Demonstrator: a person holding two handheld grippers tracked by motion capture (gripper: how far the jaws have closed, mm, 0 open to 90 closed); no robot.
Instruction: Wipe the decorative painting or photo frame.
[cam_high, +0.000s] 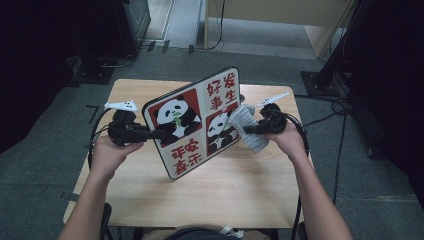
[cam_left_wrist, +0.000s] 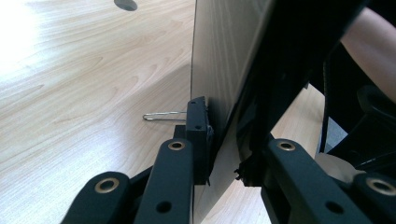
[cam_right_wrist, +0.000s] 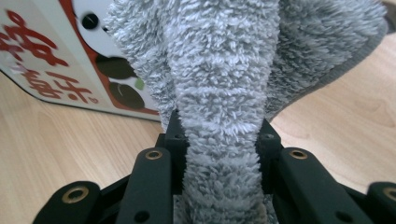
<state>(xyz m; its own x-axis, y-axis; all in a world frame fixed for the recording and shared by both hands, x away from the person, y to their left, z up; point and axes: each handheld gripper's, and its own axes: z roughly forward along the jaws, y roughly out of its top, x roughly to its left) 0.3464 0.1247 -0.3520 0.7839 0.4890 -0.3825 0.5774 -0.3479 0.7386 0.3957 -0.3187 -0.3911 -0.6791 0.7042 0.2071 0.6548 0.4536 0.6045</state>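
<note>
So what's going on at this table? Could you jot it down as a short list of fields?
work in hand: wiping a panda board with a cloth
panda board: held up tilted on the table, one corner down
left gripper: shut on the board's left edge
right gripper: shut on the grey fluffy cloth
cloth: against the board's picture side, near its right edge
small metal clip: lying on the table behind the board

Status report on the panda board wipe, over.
Left gripper shut on panda board, propped tilted on its edge on the table. Right gripper shut on grey cloth, against board face. Nothing in the way.
</note>
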